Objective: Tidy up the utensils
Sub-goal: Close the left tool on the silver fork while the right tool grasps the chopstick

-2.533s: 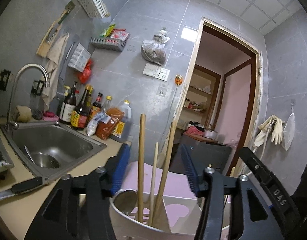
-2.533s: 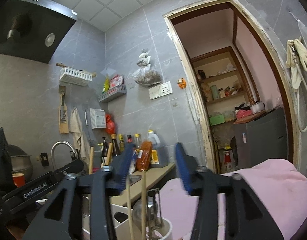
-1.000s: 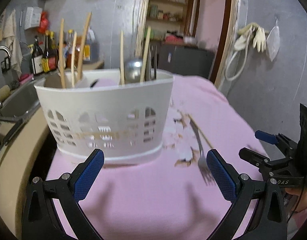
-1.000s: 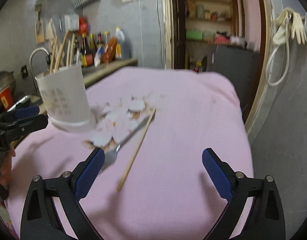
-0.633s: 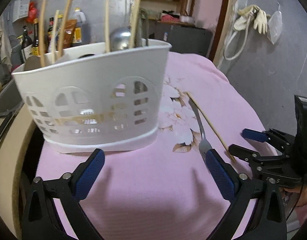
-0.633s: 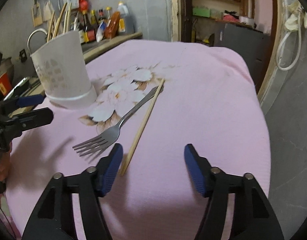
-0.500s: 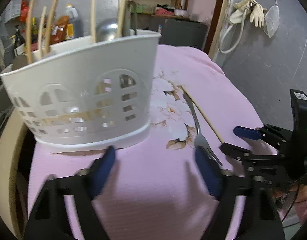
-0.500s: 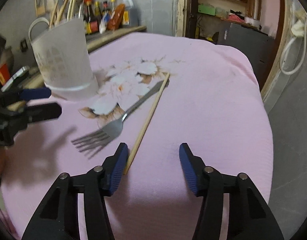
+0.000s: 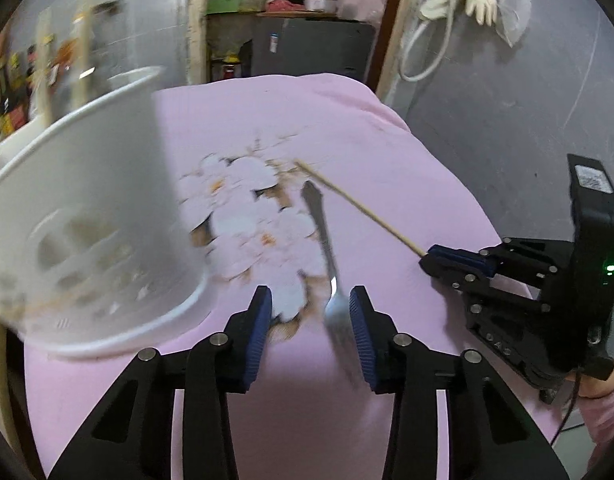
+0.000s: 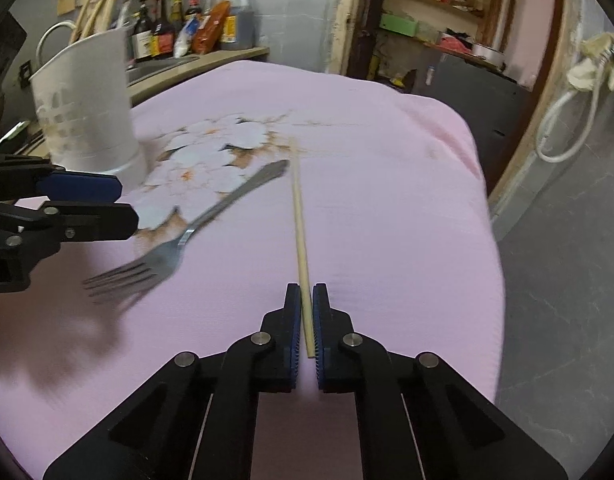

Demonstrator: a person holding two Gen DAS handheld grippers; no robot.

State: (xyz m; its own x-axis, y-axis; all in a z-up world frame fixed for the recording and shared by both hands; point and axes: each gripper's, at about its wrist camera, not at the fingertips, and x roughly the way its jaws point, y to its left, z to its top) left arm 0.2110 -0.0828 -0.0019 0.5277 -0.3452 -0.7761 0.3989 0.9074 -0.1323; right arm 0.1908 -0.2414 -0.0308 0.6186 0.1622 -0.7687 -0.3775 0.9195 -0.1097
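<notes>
Standing at the left of the pink-clothed surface [image 10: 387, 208] is a white holder [image 10: 87, 108] with utensils in it. Just right of it, the left tongs [image 9: 311, 312] have been closing, their jaws still apart around the fork [image 9: 327, 256] head. Right again, the right tongs [image 10: 306, 320] are clamped on the near end of a chopstick [image 10: 299, 216] lying beside the fork.
</notes>
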